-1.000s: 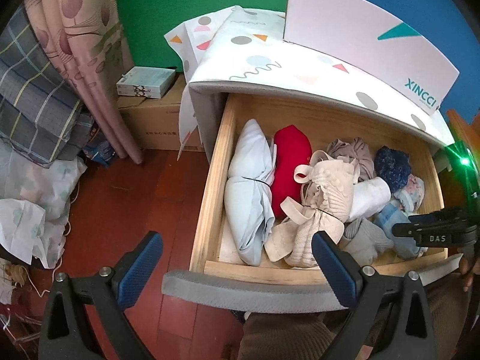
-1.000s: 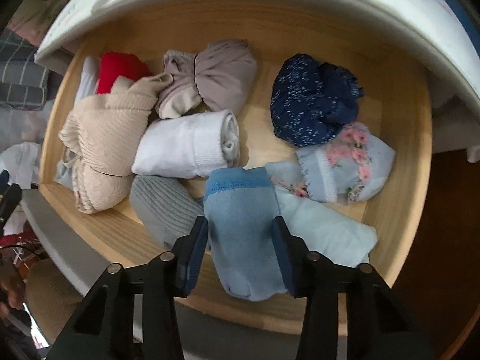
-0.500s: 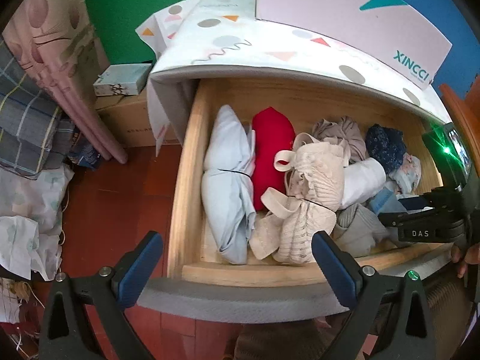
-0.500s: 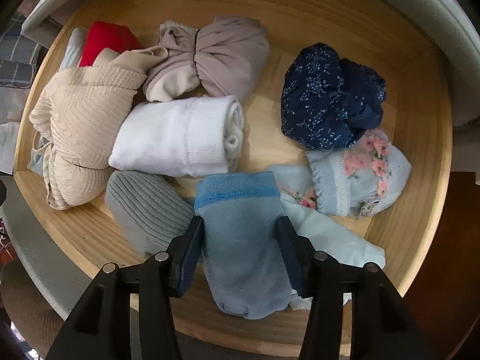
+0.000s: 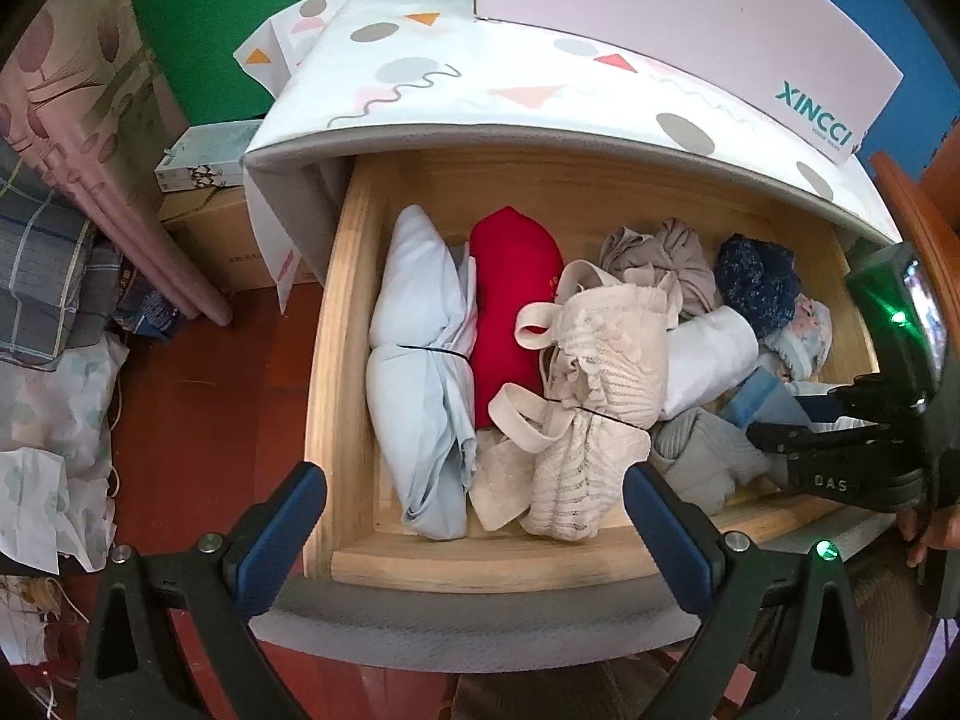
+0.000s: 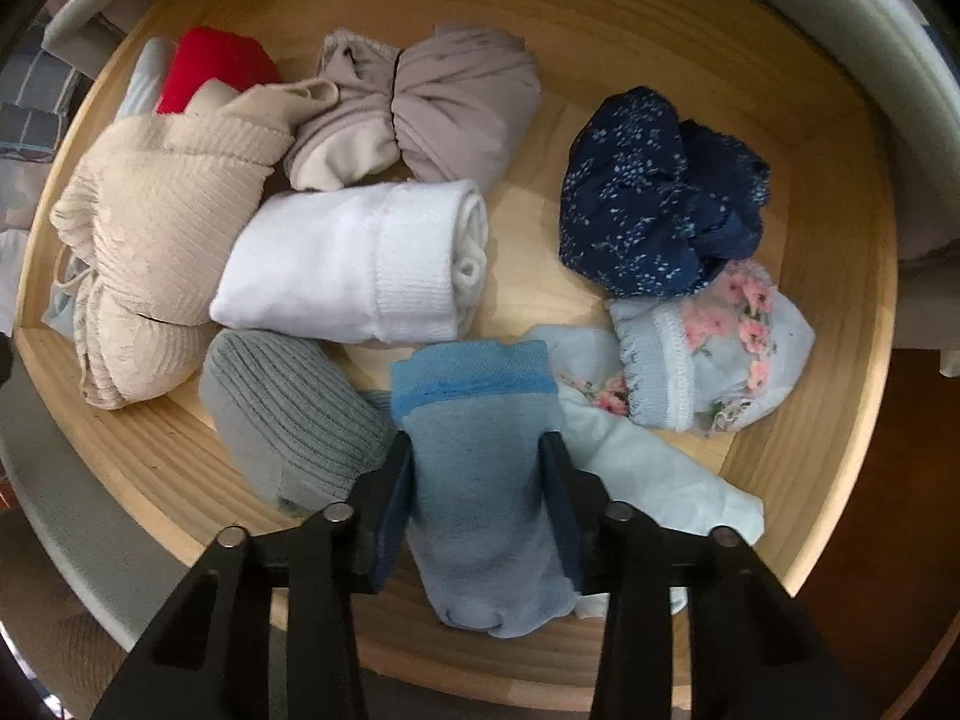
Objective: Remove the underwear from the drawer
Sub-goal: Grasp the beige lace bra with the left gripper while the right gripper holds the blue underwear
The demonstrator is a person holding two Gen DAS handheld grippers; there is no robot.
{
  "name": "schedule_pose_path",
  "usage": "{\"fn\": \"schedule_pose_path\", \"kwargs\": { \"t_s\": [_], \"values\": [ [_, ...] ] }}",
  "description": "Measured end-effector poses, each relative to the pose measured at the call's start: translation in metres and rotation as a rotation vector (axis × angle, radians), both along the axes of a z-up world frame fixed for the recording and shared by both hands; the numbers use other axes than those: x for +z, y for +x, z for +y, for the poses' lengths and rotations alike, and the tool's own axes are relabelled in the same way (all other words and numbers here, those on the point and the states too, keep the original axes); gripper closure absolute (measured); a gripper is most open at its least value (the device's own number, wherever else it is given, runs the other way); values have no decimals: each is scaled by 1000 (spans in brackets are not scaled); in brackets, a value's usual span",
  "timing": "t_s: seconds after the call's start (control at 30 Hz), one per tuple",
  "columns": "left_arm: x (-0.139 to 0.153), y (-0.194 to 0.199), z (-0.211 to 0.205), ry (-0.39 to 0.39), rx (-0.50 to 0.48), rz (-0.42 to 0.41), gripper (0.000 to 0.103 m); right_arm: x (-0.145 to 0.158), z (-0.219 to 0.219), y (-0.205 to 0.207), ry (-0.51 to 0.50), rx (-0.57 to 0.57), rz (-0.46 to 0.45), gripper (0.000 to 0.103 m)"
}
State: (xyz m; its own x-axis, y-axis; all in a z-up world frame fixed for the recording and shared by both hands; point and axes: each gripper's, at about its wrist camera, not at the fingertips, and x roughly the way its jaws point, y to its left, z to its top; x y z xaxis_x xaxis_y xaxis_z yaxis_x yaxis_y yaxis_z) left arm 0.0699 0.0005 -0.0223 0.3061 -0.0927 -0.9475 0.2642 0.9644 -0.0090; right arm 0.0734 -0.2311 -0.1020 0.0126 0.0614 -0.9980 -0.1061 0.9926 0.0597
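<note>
The wooden drawer stands pulled out, full of folded and bundled underwear. My right gripper points straight down over the drawer's front right part. Its jaws are closing on a folded blue underwear piece, and both pads press into its sides. In the left wrist view the right gripper reaches in from the right, over the blue underwear piece. My left gripper hangs open above the drawer's front edge, holding nothing.
Around the blue piece lie a grey ribbed bundle, a white roll, a pale floral piece and a navy bundle. Further left are beige lace, a red piece and a light blue bundle. A white box sits on top.
My right gripper has sunk towards the blue piece and its jaws have narrowed onto its sides. The left gripper has drifted slightly, staying open; the drawer now sits more central in its view.
</note>
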Motion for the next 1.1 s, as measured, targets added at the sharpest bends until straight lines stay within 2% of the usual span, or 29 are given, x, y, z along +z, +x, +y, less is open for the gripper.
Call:
{"fn": "schedule_pose_path", "kwargs": {
  "t_s": [0.3, 0.43, 0.7, 1.0, 1.1],
  "values": [
    [-2, 2, -26, 26, -51, 25, 2, 16, -26, -8, 79, -149, -88, 74],
    [-3, 11, -36, -8, -56, 70, 2, 22, -38, -15, 85, -185, -110, 74],
    [-23, 27, -44, -19, -5, 166, 2, -3, -57, -28, 141, -272, -124, 74],
    [-47, 36, -66, 57, -9, 187, 2, 5, -54, -27, 136, -264, -138, 73],
    [-60, 40, -72, 84, -4, 232, 2, 11, -55, -32, 147, -263, -139, 73]
  ]
}}
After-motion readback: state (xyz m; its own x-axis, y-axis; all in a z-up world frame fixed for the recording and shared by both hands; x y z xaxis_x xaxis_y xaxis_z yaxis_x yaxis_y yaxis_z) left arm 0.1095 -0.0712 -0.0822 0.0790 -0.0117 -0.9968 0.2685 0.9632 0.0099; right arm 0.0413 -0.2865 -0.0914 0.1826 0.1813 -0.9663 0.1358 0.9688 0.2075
